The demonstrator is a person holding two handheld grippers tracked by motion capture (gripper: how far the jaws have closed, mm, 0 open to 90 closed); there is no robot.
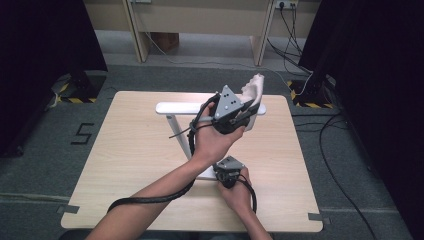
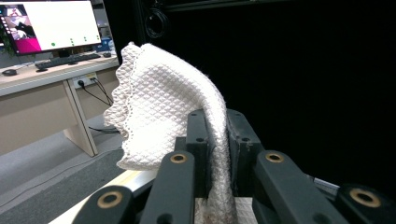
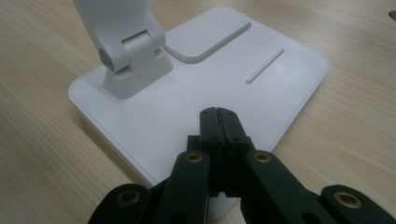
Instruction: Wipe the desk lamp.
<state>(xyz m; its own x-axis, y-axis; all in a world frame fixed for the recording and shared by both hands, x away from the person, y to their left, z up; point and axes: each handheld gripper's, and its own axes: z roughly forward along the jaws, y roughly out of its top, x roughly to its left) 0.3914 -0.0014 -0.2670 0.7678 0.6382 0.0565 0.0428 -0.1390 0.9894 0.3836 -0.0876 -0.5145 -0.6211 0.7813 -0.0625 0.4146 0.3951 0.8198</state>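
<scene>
Nearest, at six o'clock, the right gripper [image 3: 218, 116] is clenched, tips pressing the lamp base [image 3: 261, 100] onto the table [image 1: 125, 165]. Farther, at twelve o'clock, the left gripper [image 1: 239, 114] pinches the white knitted cloth [image 2: 159, 102] by the lamp's horizontal bar [image 1: 175, 107], cloth rising toward one o'clock.

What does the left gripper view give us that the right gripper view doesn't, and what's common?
Left gripper view: the left gripper shut on a white knitted cloth, with a desk and monitor behind. Right gripper view: the right gripper shut, jaws together and tips pressed on the white stand base, beside its hinged arm, on the wooden table. Shared: each looks along its own pair of black jaws, both closed.
</scene>
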